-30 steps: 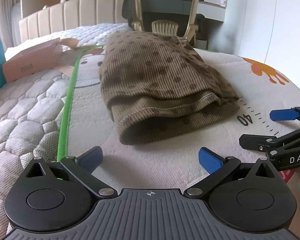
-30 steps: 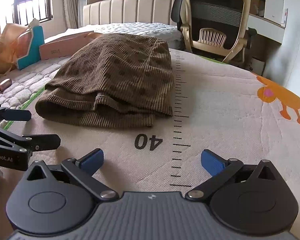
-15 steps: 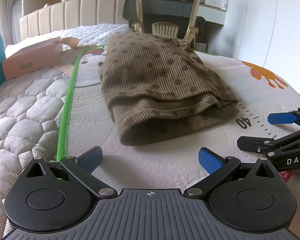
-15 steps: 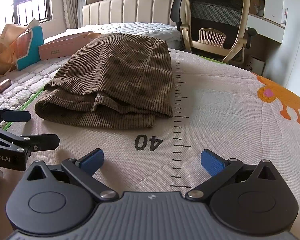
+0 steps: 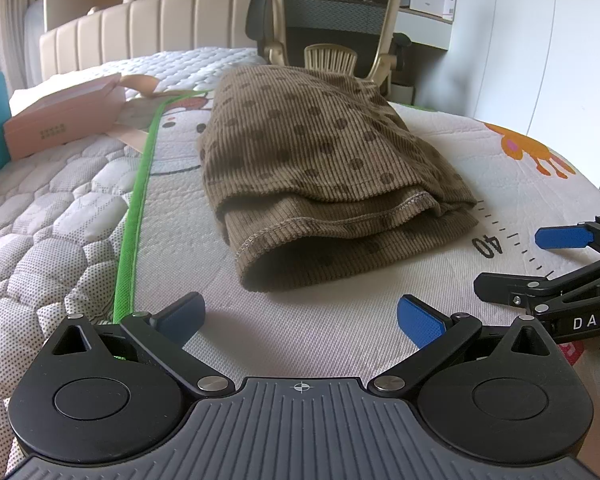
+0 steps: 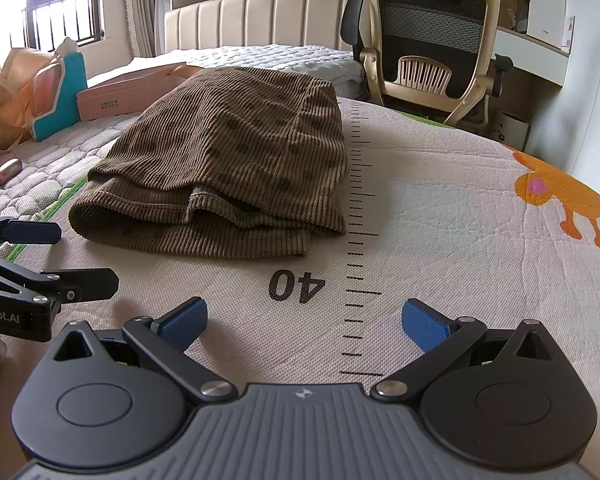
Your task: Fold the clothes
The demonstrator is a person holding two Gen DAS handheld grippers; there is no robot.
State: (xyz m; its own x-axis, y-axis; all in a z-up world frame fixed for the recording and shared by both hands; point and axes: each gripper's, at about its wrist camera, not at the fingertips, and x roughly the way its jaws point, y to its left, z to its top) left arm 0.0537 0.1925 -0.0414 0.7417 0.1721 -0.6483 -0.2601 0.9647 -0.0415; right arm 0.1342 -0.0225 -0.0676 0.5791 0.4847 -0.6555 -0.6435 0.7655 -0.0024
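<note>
Brown dotted garment (image 5: 323,184) lay folded on the printed mat (image 5: 300,320), centre of both frames.
Left gripper (image 5: 300,316) and right gripper (image 6: 303,320) both stood wide apart and empty, low in frame, short of the garment's near edge; an office chair (image 6: 427,40) stood behind.

The left gripper (image 5: 300,314) is hovering low with its two blue-padded fingers (image 5: 417,320) spread wide apart, holding nothing between them. The right gripper (image 6: 303,318) is standing in the same way, its blue fingers (image 6: 423,324) also wide apart and empty. Both are pointing forward, side by side and near each other. In the left wrist view the right gripper (image 5: 547,264) is showing at the right edge; in the right wrist view the left gripper (image 6: 40,256) is showing at the left edge.
</note>
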